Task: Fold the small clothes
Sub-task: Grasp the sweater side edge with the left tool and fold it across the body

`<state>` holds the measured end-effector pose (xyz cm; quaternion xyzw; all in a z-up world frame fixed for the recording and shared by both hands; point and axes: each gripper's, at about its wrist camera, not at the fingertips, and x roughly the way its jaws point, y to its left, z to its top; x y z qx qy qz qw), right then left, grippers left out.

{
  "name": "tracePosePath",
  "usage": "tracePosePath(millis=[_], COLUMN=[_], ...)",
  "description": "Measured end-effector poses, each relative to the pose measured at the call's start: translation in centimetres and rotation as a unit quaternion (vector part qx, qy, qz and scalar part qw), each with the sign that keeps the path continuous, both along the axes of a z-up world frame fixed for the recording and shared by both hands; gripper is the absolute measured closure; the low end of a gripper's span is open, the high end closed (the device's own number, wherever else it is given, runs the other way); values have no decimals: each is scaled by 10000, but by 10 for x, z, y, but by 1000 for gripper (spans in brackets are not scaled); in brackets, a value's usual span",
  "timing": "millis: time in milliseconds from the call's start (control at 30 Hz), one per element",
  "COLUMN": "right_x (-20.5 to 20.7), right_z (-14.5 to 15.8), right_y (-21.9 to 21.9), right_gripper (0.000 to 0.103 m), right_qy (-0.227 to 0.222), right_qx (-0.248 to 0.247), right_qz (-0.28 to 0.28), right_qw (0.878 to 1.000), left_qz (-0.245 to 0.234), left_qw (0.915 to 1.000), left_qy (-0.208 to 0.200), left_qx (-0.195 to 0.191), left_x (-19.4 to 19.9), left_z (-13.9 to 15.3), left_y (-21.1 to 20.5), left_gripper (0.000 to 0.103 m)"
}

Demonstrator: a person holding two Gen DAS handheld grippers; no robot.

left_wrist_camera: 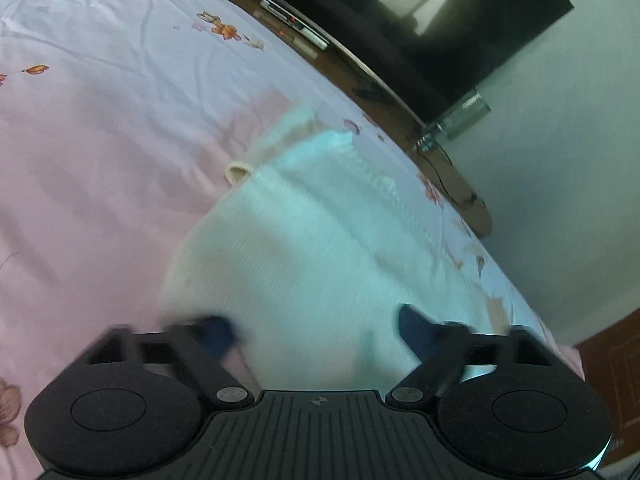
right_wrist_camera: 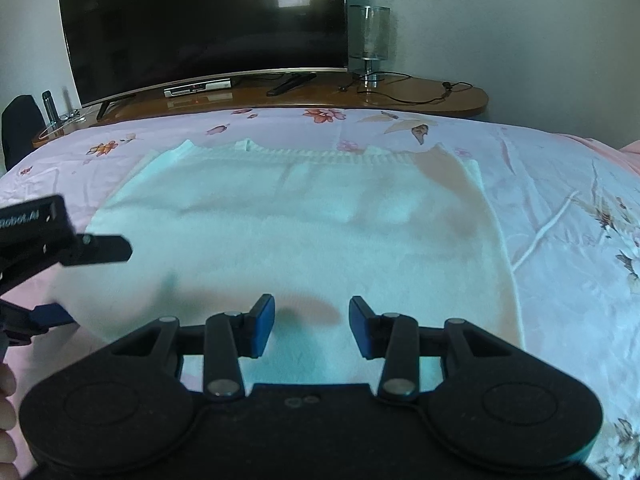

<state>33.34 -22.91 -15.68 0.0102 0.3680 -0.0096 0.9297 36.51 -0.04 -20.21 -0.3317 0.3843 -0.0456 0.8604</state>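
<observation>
A bed covered by a pink floral bedsheet (right_wrist_camera: 560, 208) fills most of both views. Behind its far edge runs a wooden TV stand (right_wrist_camera: 440, 100) carrying a large dark television (right_wrist_camera: 200, 28), a set-top box (right_wrist_camera: 198, 87), a remote control (right_wrist_camera: 290, 83) and a glass-shaded lamp (right_wrist_camera: 369, 40) with its cable trailing across the wood.

A white knitted sweater (right_wrist_camera: 300, 232) lies spread flat on the sheet, ribbed hem toward the stand, its near part reaching under both grippers. In the left wrist view one cuffed sleeve (left_wrist_camera: 256, 156) lies along the garment's far edge.

The right gripper (right_wrist_camera: 312, 326) hangs over the near middle of the sweater, its blue-padded jaws partly apart with only a strip of knit showing in the gap below them; the pads do not pinch the fabric.

The left gripper (left_wrist_camera: 316, 330) sits at the sweater's near left edge, seen from the right wrist as a black body at the frame's left. Its jaws stand fairly wide, with the garment's border between them; the view is blurred, and I cannot tell whether either pad touches the cloth.
</observation>
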Motion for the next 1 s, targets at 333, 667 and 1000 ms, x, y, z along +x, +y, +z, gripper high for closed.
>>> tracePosePath(millis=[333, 667, 1000], right_x=[41, 66, 66], right_z=[4, -28, -25], right_y=[11, 38, 24], right_gripper=[63, 61, 61], right_qy=[-230, -312, -358], right_qx=[-32, -1184, -787], right_qz=[155, 419, 413], right_qw=[9996, 9916, 9954], left_qz=[441, 446, -1264], left_qw=[9962, 9975, 9749], left_qy=[-207, -441, -1635], left_qx=[-723, -314, 823], left_x=[31, 35, 48], left_z=[-18, -3, 68], left_y=[10, 5, -74], left_gripper=[48, 89, 90])
